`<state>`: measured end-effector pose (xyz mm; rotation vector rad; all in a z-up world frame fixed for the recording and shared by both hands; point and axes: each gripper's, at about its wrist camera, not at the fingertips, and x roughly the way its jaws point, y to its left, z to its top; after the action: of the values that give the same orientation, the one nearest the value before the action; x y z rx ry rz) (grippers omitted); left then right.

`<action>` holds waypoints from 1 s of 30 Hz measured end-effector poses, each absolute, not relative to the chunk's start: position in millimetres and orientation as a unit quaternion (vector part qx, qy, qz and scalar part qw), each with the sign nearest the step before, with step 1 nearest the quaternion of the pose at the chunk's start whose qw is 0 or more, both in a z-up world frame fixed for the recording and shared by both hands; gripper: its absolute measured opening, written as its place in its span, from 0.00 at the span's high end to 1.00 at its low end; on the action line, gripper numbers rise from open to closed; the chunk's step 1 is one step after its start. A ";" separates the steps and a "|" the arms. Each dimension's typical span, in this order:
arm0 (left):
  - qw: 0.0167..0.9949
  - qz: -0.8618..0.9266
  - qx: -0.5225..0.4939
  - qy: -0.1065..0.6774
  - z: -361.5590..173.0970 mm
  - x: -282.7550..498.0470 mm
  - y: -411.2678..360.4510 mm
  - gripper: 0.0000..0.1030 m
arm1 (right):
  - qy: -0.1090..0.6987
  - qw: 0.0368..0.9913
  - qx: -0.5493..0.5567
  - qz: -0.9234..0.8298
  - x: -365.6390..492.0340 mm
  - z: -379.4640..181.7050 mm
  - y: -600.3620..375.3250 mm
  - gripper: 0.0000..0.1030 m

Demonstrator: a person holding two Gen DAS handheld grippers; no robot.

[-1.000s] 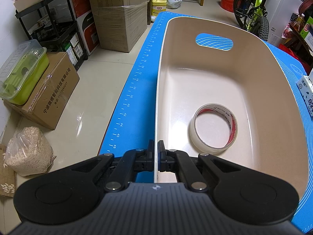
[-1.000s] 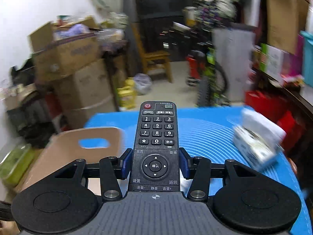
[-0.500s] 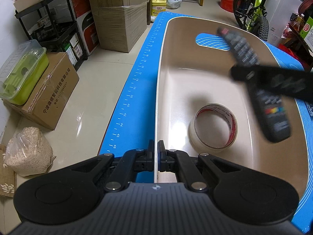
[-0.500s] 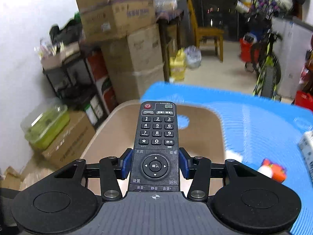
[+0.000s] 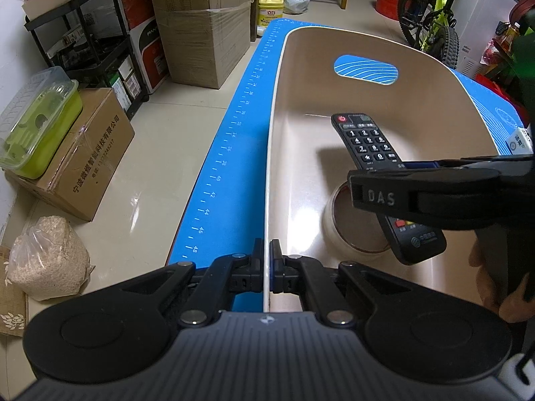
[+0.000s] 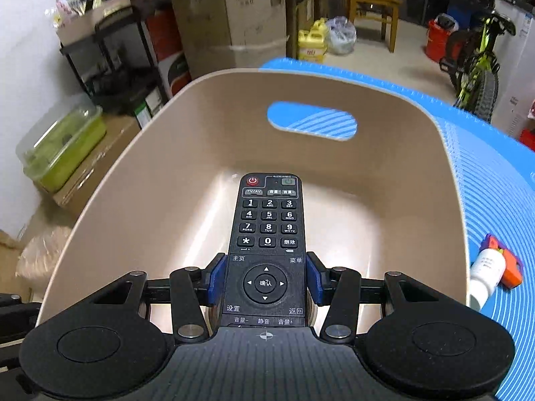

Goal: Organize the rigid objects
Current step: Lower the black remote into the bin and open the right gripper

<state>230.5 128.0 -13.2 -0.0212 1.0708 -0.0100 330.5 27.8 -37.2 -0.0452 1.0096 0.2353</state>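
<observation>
A beige bin (image 5: 434,100) stands on a blue mat (image 5: 234,140). My left gripper (image 5: 266,260) is shut on the bin's near rim. My right gripper (image 6: 265,279) is shut on a black remote control (image 6: 267,230) and holds it low inside the bin (image 6: 384,173), pointing at the far wall. In the left wrist view the remote (image 5: 367,140) hangs over a roll of clear tape (image 5: 347,230) on the bin floor, which it partly hides.
A white bottle (image 6: 485,277) and an orange object (image 6: 508,264) lie on the mat right of the bin. A small white box (image 5: 520,138) sits at the mat's right. Cardboard boxes (image 5: 200,33), a shelf and a bicycle (image 5: 431,23) stand on the floor.
My right gripper has swung left with the remote and come down into the bin, over the tape roll. My left gripper has kept its hold on the rim.
</observation>
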 end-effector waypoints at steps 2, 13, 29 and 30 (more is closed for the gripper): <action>0.860 -0.005 -0.009 0.510 -12.9 230.2 126.5 0.97 | 0.490 0.864 -0.033 0.113 331.1 -41.0 29.8 0.47; 0.860 -0.005 -0.009 0.510 -12.8 230.3 125.8 0.97 | 0.528 0.841 -0.030 0.109 340.2 -53.4 30.7 0.47; 0.860 -0.004 -0.008 0.511 -12.8 230.7 126.0 0.97 | 0.482 0.867 -0.012 0.126 320.0 -7.7 6.6 0.32; 0.860 -0.004 -0.008 0.511 -12.8 230.7 125.8 0.97 | 0.469 0.874 -0.013 0.127 315.7 0.6 2.2 0.32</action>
<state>230.7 125.8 -12.8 -0.0175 1.0719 -0.0080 315.7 2.2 0.6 -0.0266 0.9794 0.2658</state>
